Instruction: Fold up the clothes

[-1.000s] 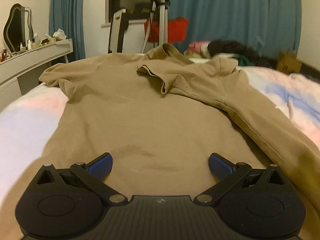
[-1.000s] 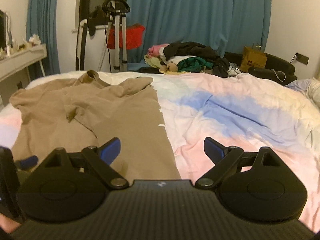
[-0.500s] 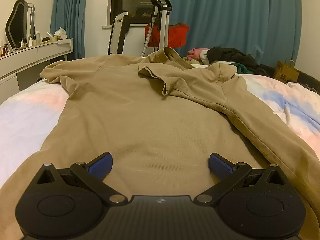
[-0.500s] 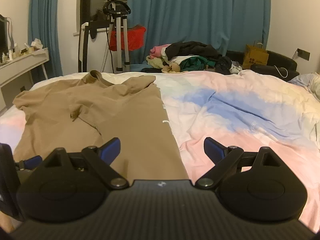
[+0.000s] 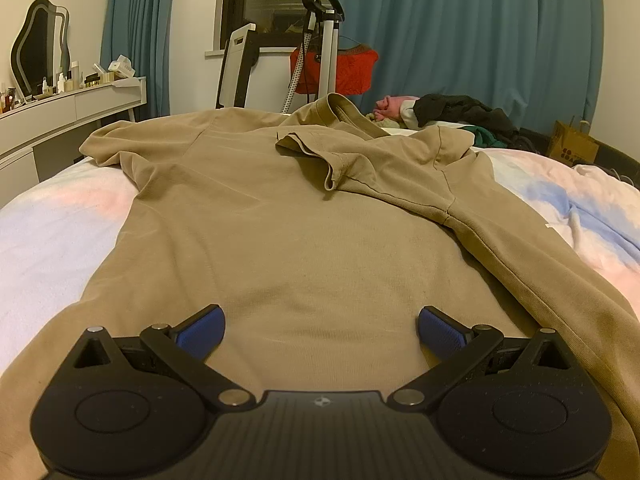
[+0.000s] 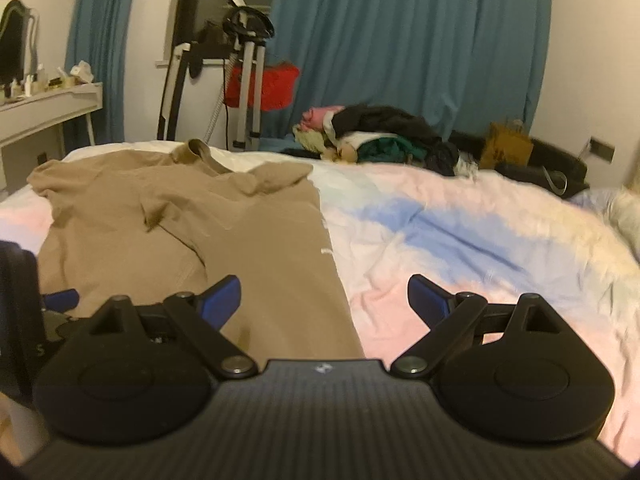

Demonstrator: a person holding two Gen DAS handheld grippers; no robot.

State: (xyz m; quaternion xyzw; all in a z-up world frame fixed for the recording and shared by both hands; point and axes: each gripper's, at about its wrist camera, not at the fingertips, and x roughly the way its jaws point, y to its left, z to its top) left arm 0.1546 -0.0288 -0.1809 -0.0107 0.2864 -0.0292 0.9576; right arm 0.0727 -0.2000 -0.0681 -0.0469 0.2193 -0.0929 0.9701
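Left gripper (image 5: 321, 326): jaws spread wide, grasping nothing, poised over the near hem. Right gripper (image 6: 324, 298): likewise released and empty, straddling the garment's right edge. The tan T-shirt (image 5: 304, 236) lies on the pastel bedspread (image 6: 460, 240). Its right side, sleeve (image 5: 320, 152) included, is turned in over the body; the left sleeve (image 5: 116, 148) lies spread out. Judgement: first side fold done; left side and lengthwise folds outstanding. A clothes pile (image 6: 380, 136) sits beyond, at the far edge.

Dim bedroom w/ teal curtains (image 5: 460, 28), white vanity desk (image 5: 60, 108) + mirror (image 5: 38, 46) at left, pastel duvet (image 6: 460, 232).
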